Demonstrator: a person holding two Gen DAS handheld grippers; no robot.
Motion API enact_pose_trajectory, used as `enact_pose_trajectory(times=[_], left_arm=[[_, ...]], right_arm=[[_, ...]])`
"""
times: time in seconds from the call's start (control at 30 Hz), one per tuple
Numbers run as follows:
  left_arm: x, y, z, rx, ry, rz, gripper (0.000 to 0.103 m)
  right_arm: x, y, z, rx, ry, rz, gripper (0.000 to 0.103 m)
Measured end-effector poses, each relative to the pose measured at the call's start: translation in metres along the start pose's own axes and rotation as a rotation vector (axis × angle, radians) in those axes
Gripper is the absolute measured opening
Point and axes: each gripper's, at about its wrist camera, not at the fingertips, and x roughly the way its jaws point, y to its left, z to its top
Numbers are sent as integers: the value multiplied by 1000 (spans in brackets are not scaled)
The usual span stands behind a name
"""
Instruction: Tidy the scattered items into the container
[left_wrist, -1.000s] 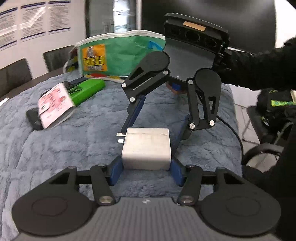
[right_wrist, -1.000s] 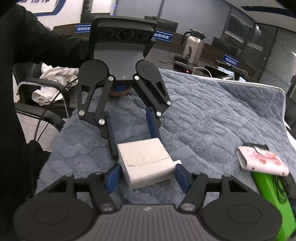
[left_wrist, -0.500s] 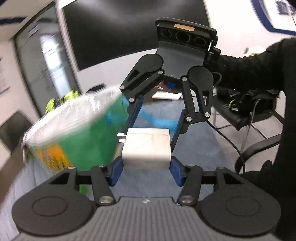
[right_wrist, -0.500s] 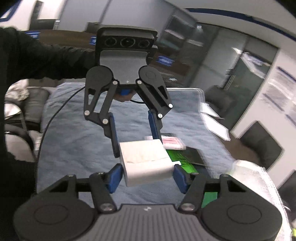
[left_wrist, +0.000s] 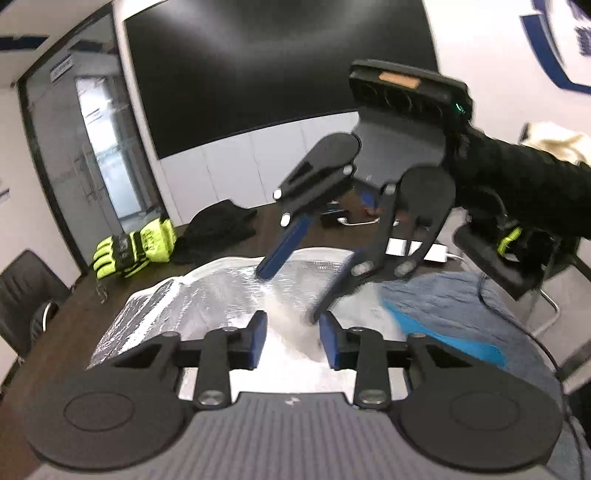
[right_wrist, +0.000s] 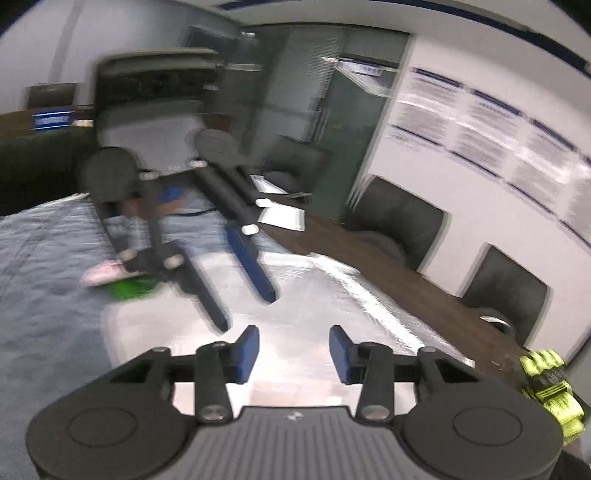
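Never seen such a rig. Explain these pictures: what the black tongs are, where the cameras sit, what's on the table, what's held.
A person holds two hand grippers, each carrying a fisheye camera that looks forward along it. One picture comes from the left gripper, one from the right gripper. Under both lies a silver-lined bag, beside a blue-grey blanket on a brown table, with a pink item, a green item and yellow gloves nearby. Both jaws have just been closing; they grip nothing.

1. Large dark wall screen (left_wrist: 277, 74), white wall around it.
2. Glass door (left_wrist: 107, 155), dark frame.
3. Dark wooden table (right_wrist: 406, 273).
4. 2 black chairs (right_wrist: 399, 225) against a wall with posted notices (right_wrist: 480, 122).
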Motion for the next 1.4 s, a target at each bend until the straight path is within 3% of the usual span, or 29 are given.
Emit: enact_pose_trajectory(times=[0.03,0.1,0.17,0.23,0.3,0.37,0.47,0.6,0.7,0.8,0.9,1.0,1.07,1.13,1.23,1.27,1.33,1.37,1.4], left_arm=[[12,5,-2,-11,19,12,34],[36,13,-7,-23,89,99,45],[47,17,-15,-31,134,102,49],[48,15,-23,-12,157,91,67],[46,12,-30,-18,188,56,101],[47,12,-34,-48,250,-4,102],[50,12,-33,-72,296,3,102],[35,3,-28,-69,280,-2,103],[28,0,-23,-103,271,-32,103],[23,1,-25,-233,334,-95,103],[15,1,-24,-305,362,-59,103],[-1,2,-22,-392,332,-50,103],[-23,4,-20,-489,254,-79,103],[-46,-4,-16,-533,177,-49,103],[-81,-31,-14,-605,121,250,103],[-94,-42,-19,-674,115,384,103],[-115,-63,-31,-781,101,558,103],[-129,-75,-40,-830,80,626,103],[-145,-88,-52,-859,32,643,103]], right_arm=[[13,-4,-3,6,40,-44,58],[37,-9,-9,13,157,-109,63],[45,-9,-16,15,204,-77,67],[43,-5,-25,20,248,-14,87],[43,4,-34,13,335,87,92],[47,3,-40,49,401,127,92],[44,-4,-43,102,439,74,93],[45,-5,-35,119,443,-6,94],[48,-12,-34,222,504,-8,102],[60,-21,-46,405,667,-34,103],[63,-13,-45,487,747,-103,103],[50,-3,-25,533,681,-163,103],[35,7,-4,575,566,-221,103],[17,20,16,626,462,-245,103],[-12,53,42,669,275,-254,103],[-22,69,50,665,201,-228,103],[-32,98,54,629,95,-193,103],[-36,118,53,600,39,-177,103],[-38,135,51,574,1,-170,103]])
